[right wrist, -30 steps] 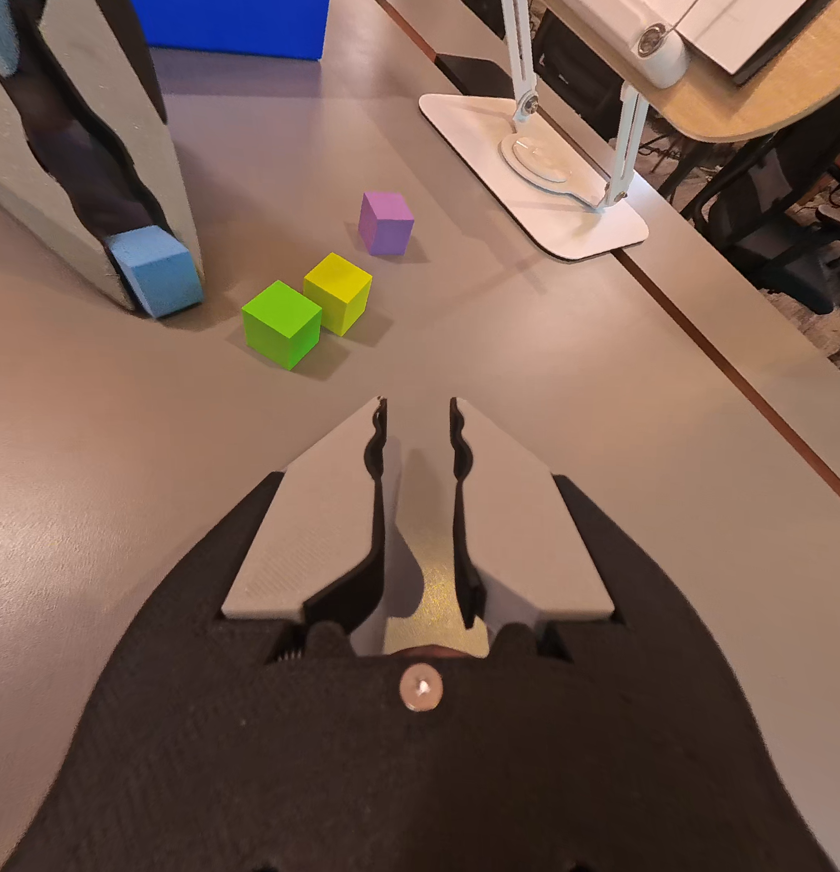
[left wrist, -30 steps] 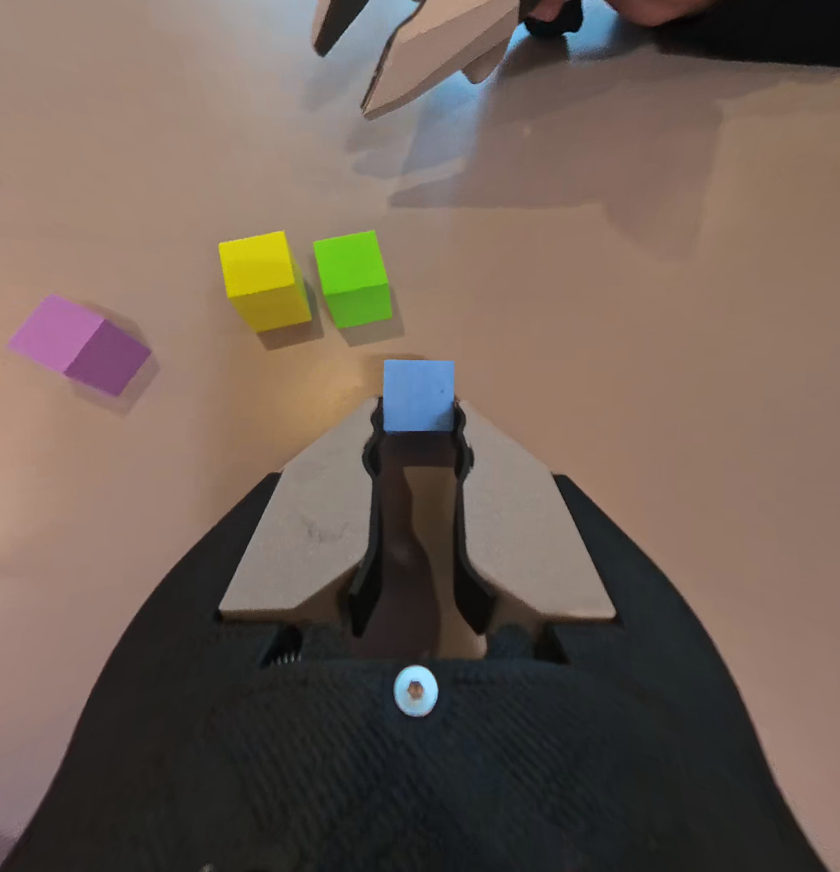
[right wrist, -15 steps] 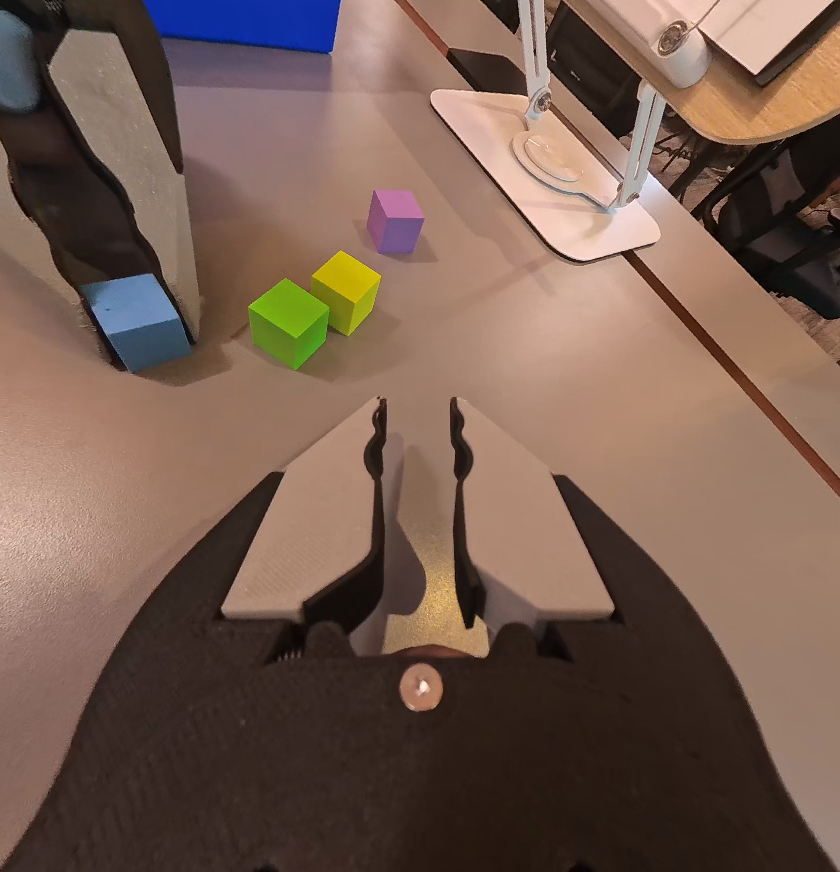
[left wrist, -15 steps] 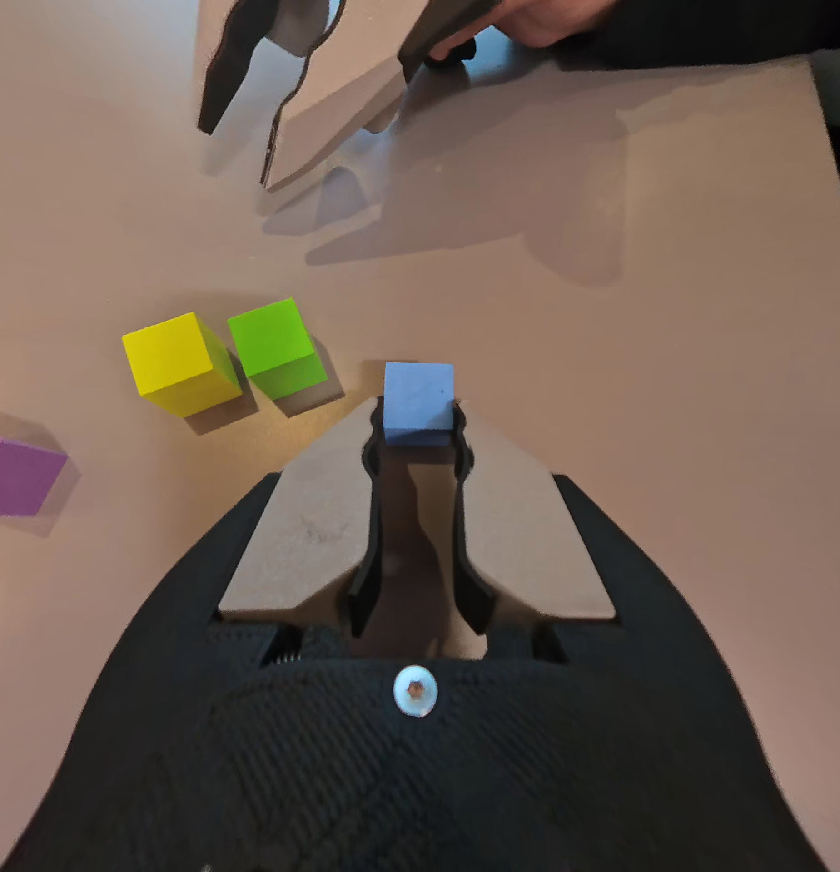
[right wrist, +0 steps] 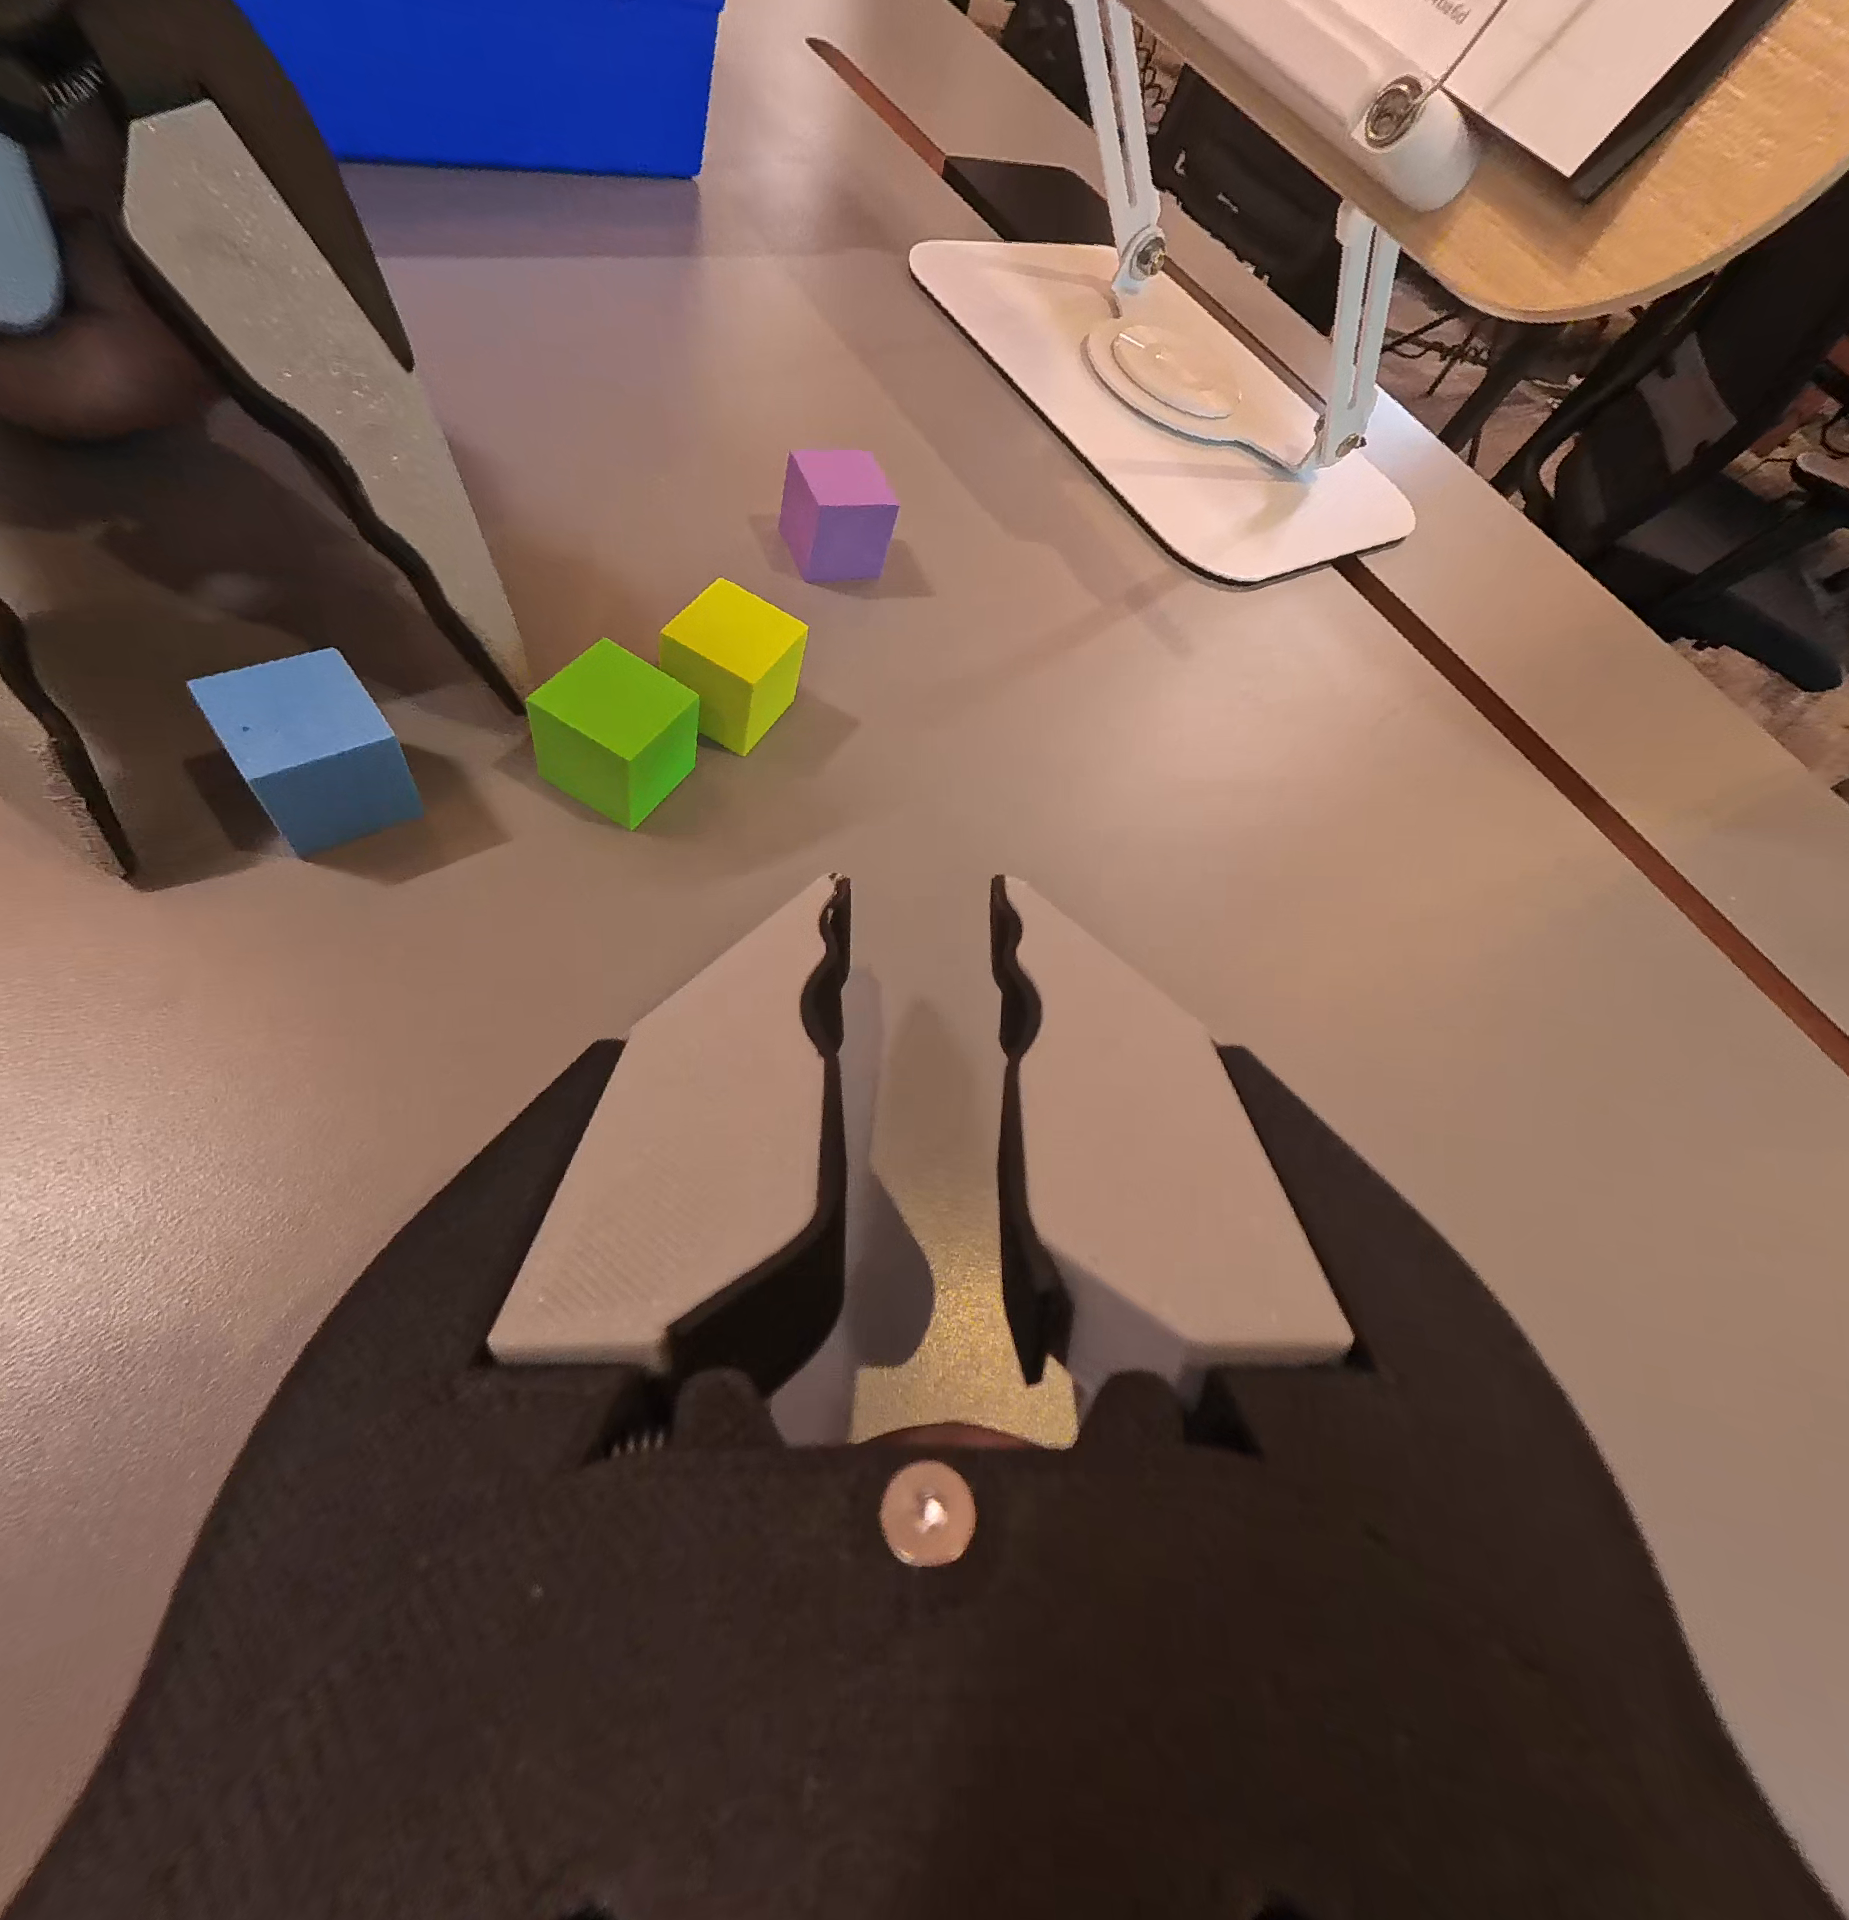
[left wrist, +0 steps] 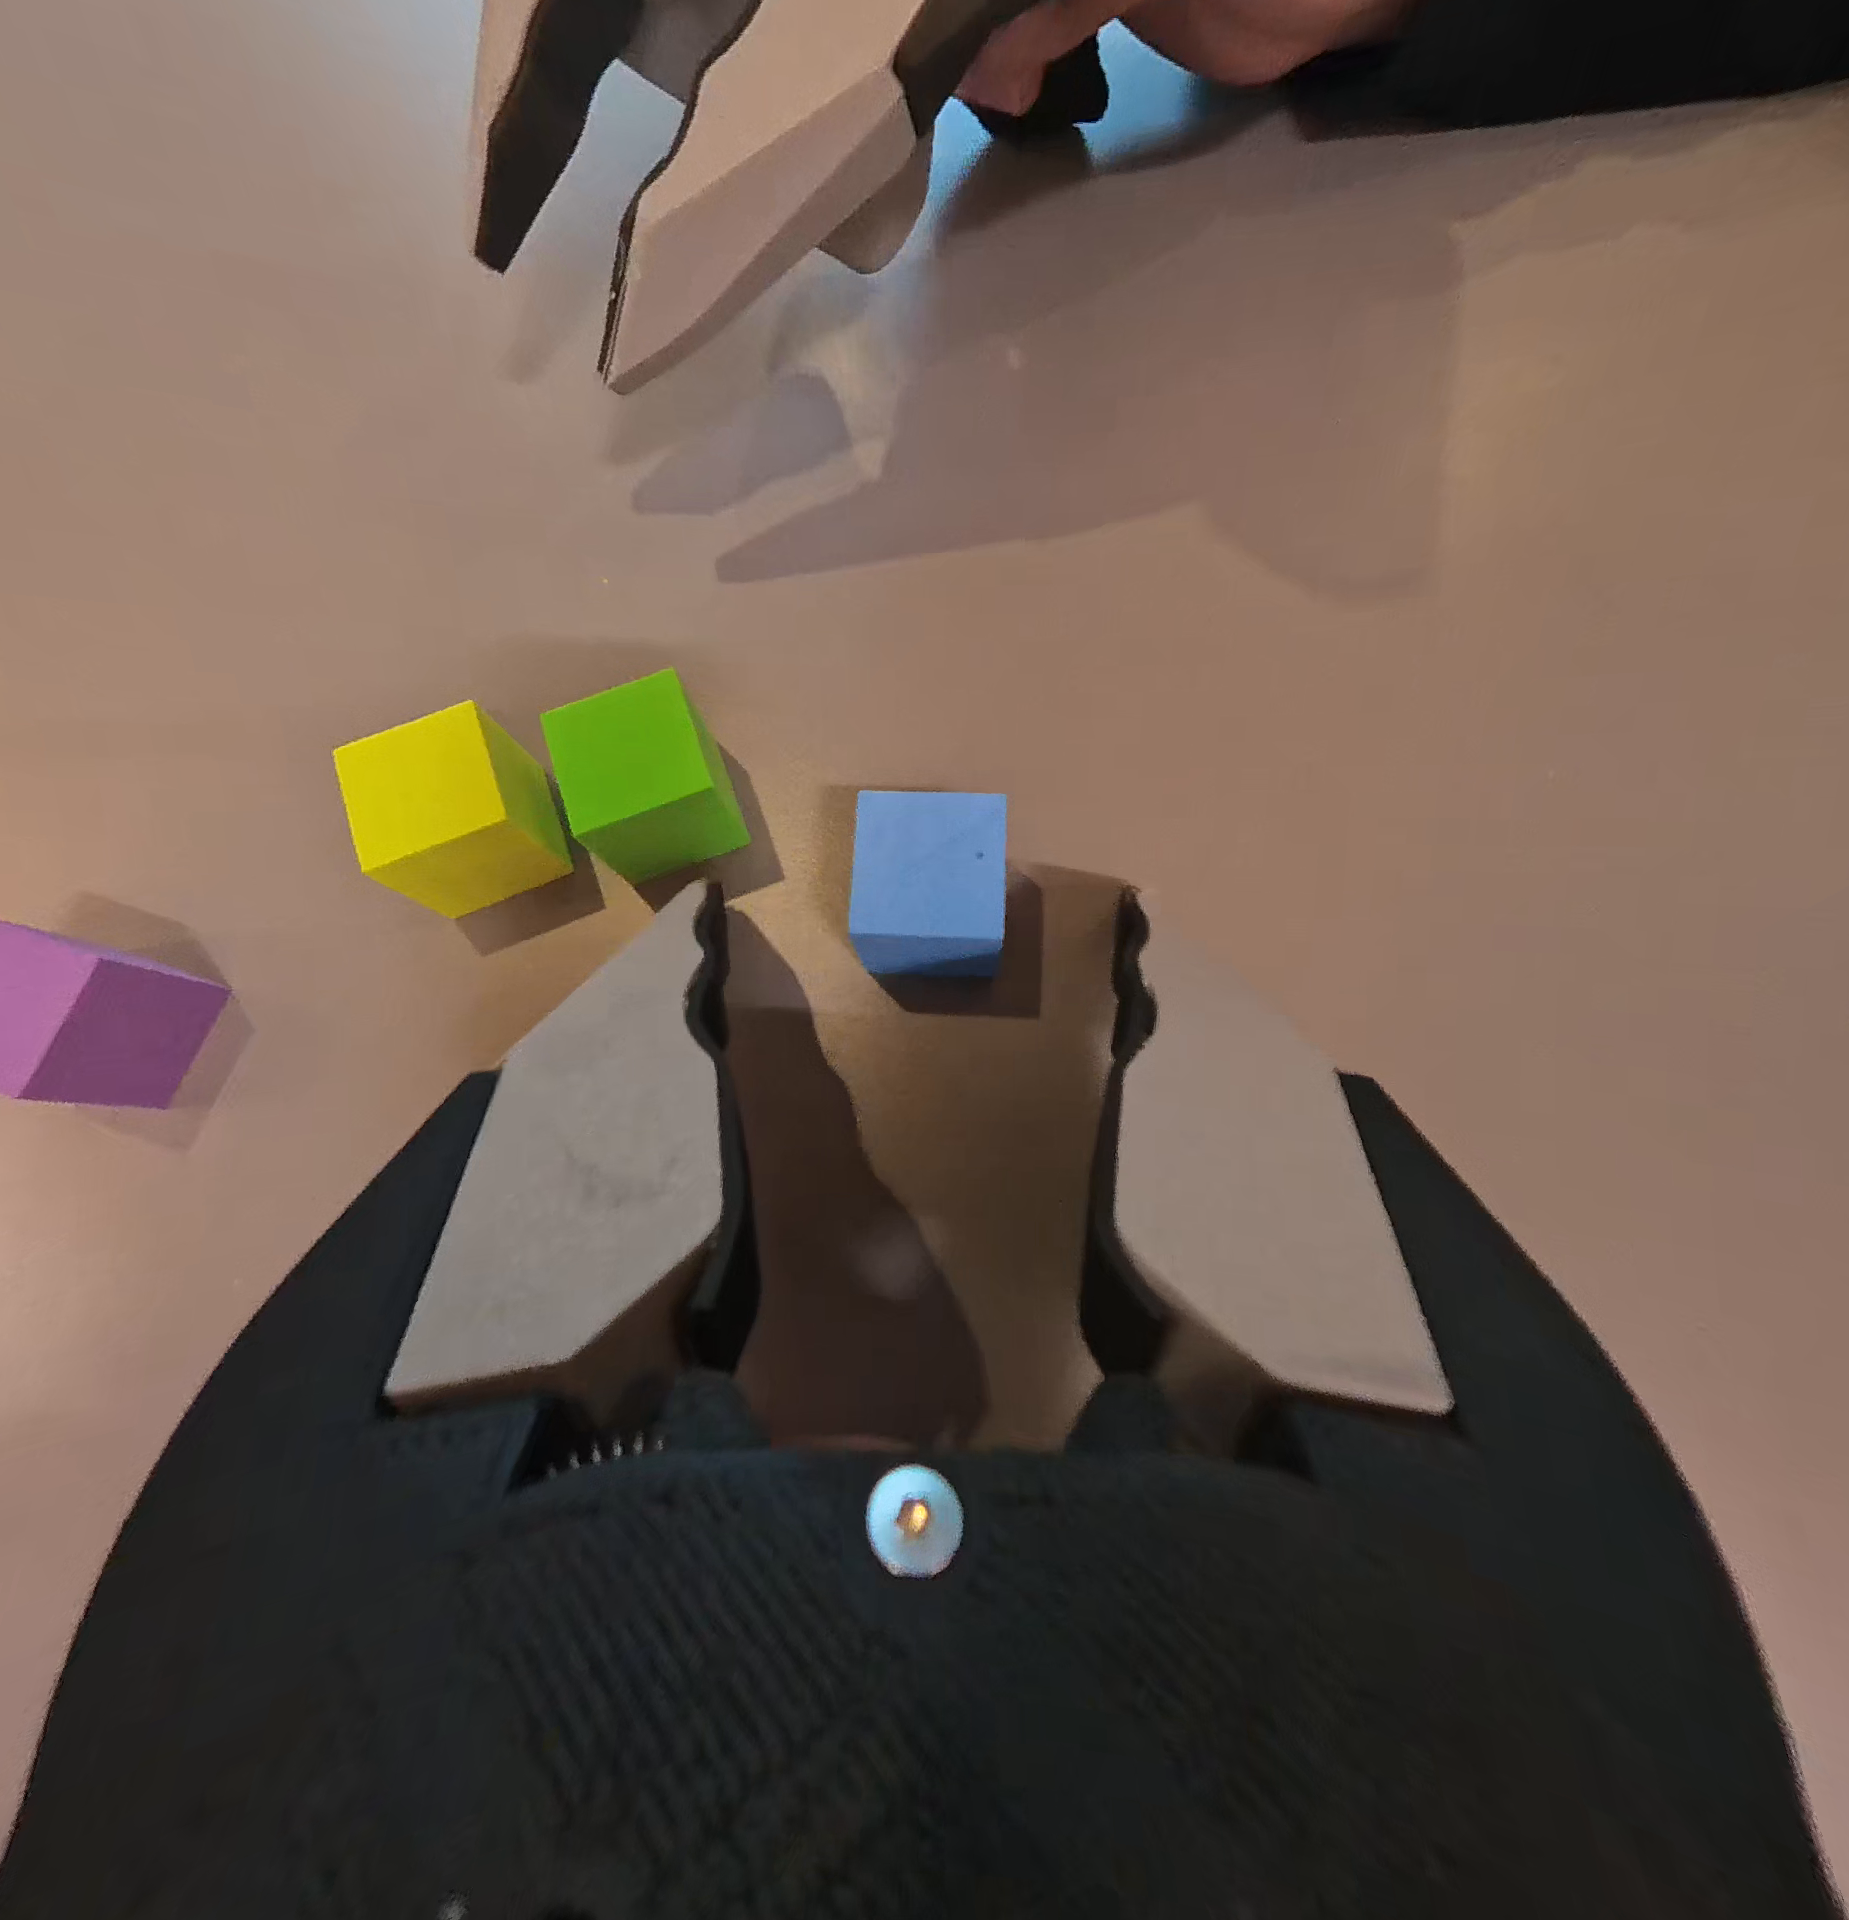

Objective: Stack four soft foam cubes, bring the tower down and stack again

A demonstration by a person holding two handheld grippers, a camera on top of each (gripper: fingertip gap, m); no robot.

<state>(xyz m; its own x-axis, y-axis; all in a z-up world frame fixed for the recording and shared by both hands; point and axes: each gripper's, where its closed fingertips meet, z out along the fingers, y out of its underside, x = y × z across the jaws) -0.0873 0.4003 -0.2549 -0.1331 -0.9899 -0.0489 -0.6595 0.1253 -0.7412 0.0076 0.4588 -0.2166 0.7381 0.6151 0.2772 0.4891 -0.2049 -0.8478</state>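
Four foam cubes lie singly on the grey table. The blue cube rests on the table between the tips of my left gripper, which is open wide around it without touching. The green cube and yellow cube sit side by side to its left, and the purple cube lies farther left. In the right wrist view the blue cube, green cube, yellow cube and purple cube show ahead. My right gripper is open and empty, hovering short of them.
A white lamp base with its arm stands at the back right, by the table seam. A blue box stands at the far edge. A wooden desk and chairs lie beyond. A person's hand holds the right gripper.
My left gripper has opened and let go of the blue cube, which now rests on the table next to the green cube. The right gripper has stayed open and shifted slightly closer.
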